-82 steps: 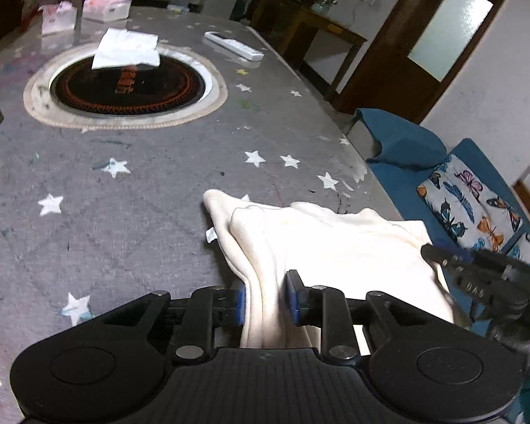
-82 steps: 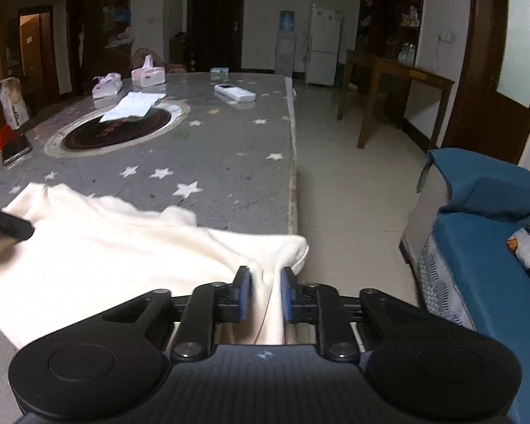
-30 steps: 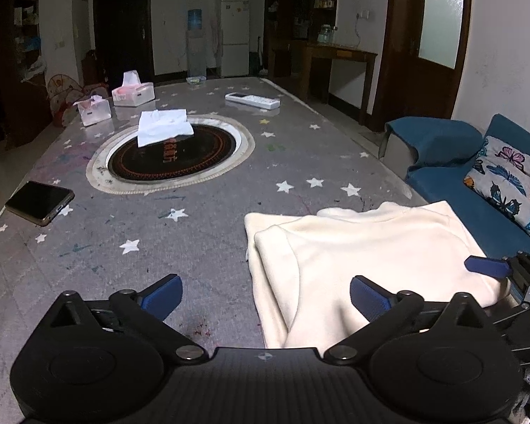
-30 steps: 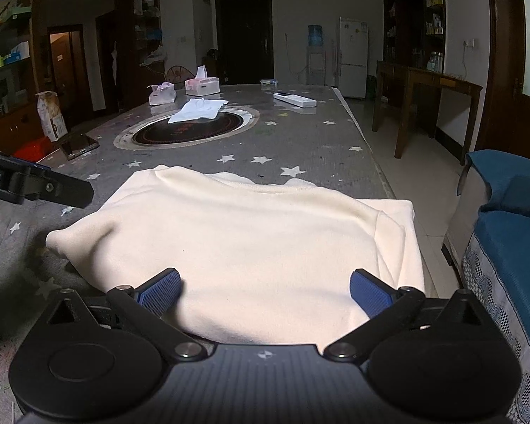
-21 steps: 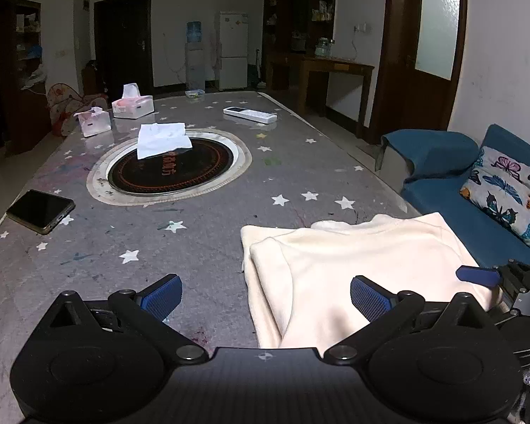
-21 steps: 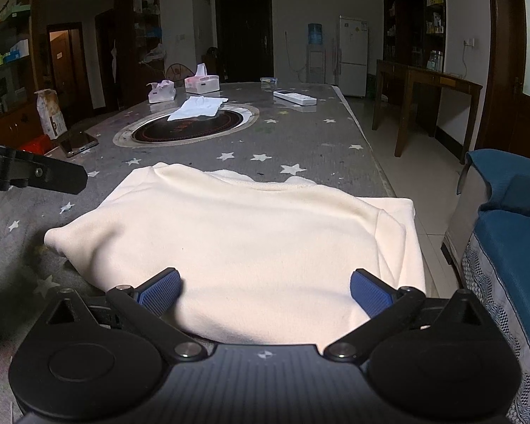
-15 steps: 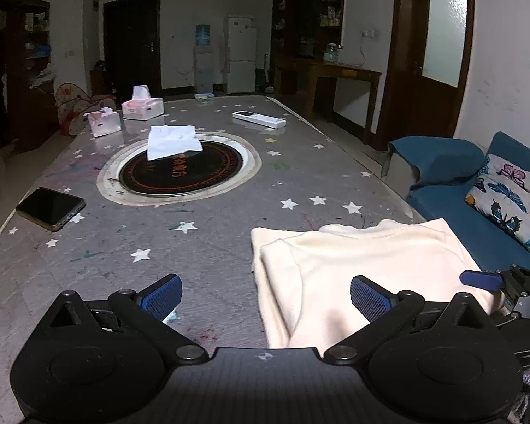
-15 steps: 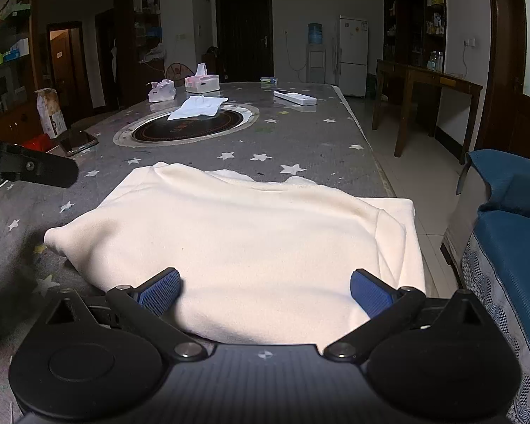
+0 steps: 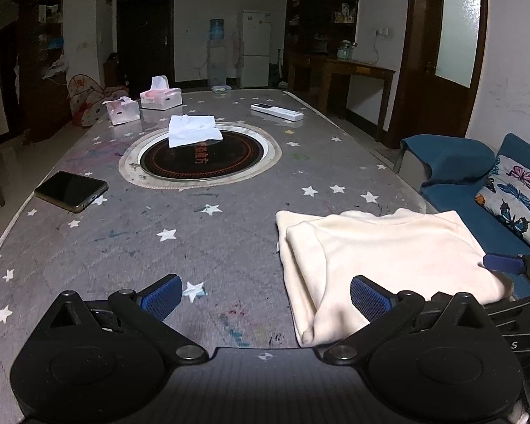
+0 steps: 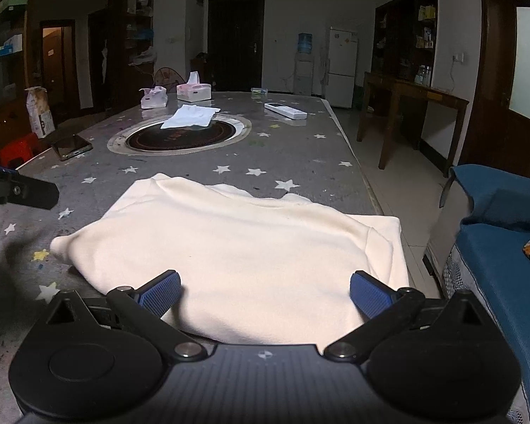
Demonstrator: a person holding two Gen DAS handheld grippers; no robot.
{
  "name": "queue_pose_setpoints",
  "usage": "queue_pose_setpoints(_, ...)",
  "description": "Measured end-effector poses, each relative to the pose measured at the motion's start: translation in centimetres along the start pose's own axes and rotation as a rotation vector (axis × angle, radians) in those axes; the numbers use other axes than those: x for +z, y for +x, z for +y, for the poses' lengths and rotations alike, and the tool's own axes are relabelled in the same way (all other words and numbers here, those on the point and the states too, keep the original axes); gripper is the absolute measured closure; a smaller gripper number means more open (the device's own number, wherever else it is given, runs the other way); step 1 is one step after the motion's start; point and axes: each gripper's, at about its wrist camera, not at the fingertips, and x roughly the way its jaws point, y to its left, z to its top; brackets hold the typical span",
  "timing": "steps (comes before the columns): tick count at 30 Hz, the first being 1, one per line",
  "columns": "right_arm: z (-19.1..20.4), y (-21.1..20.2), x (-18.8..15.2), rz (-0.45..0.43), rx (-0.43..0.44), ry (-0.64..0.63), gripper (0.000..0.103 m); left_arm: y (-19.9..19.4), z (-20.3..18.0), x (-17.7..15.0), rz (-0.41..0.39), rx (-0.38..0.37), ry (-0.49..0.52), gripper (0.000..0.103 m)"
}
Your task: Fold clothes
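The star-patterned tabletop (image 9: 130, 233) is carrying a cream garment (image 10: 251, 247) that is lying folded into a broad, flat bundle at the near right corner, its right edge reaching the tabletop's rim beside the blue sofa (image 10: 498, 247). Its long axis is running crosswise, left to right, in front of the right tool (image 10: 264, 291), which is sitting squarely over the near edge with jaws spread wide and holding nothing. The left tool (image 9: 263, 295) is likewise gaping empty and is standing off the garment's left side, so only its right finger is overlapping the cloth. The right tool looks the nearer for a next fold. The cloth is looking soft and thick, doubled along the left edge, with a few shallow wrinkles and a small tag (image 9: 277, 246) peeking out.
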Motion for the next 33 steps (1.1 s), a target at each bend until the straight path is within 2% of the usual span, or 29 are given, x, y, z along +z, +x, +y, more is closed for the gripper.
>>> queue_pose_setpoints(16,1.4,-2.3,-0.1,-0.015,0.019,0.014,0.000,-1.2,-0.3,-1.6,0.016,-0.014,0.001,0.000)
queue_pose_setpoints(33,1.8,-3.9,-1.8,0.003,0.044,0.038,0.000,-1.6,-1.1,-3.0,0.051,-0.023,-0.004,0.000)
